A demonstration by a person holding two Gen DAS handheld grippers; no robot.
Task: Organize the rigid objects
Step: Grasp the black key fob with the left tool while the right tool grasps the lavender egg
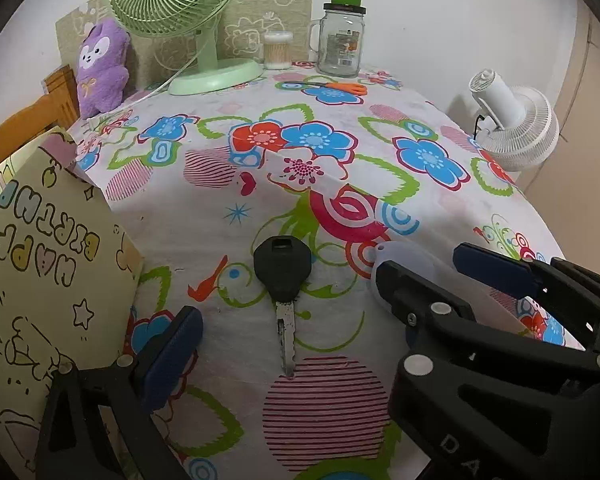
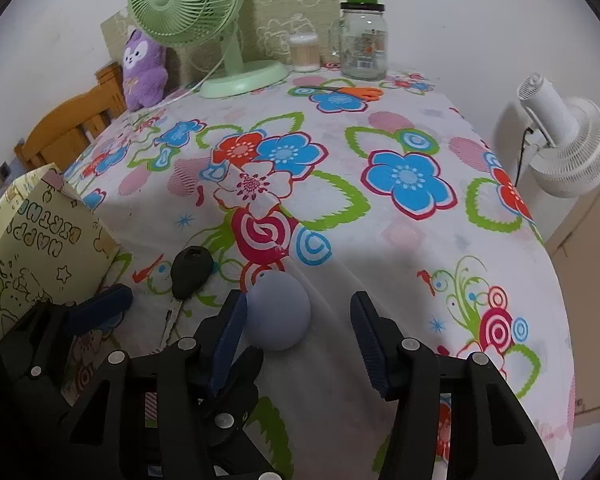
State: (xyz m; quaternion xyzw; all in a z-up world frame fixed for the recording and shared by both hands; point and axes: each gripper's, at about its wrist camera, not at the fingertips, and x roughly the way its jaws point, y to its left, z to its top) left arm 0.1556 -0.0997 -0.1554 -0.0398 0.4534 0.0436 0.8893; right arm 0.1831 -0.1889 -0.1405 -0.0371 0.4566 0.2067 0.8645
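Sitting on the flowery cloth [image 1: 196, 236] are two small things: a black key [image 1: 282, 270] and a pale round thing [image 2: 278, 312]. They lie close, side by side, near the front of the table.

The key lies flat. Its fat black head points to the far wall and its thin metal end points to the camera. The left gripper [image 1: 296, 338] hangs over it. Its fingers [image 1: 172, 352] are far apart. The key lies in the gap between them, and no pad touches it.

The right gripper [image 2: 298, 324] is just to the right, very near the left one. Its fingers [image 2: 370, 340] are partly apart. The pale round thing sits between them. The left pad looks like it is right against the round thing. The right pad has a clear gap before it. So the round thing is not squeezed, and it rests on the cloth.

On the left stands a yellow paper box [image 1: 48, 280] with birthday letters and little drawings. It is near the key.

At the back of the table are a green fan [image 1: 180, 4], a purple plush toy [image 1: 100, 64], a small tub of cotton sticks [image 1: 278, 50] and a glass jar [image 1: 340, 40] with a green top. Orange scissors [image 1: 340, 87] lie flat in front of the jar. A white fan [image 1: 512, 120] is past the right side of the table.
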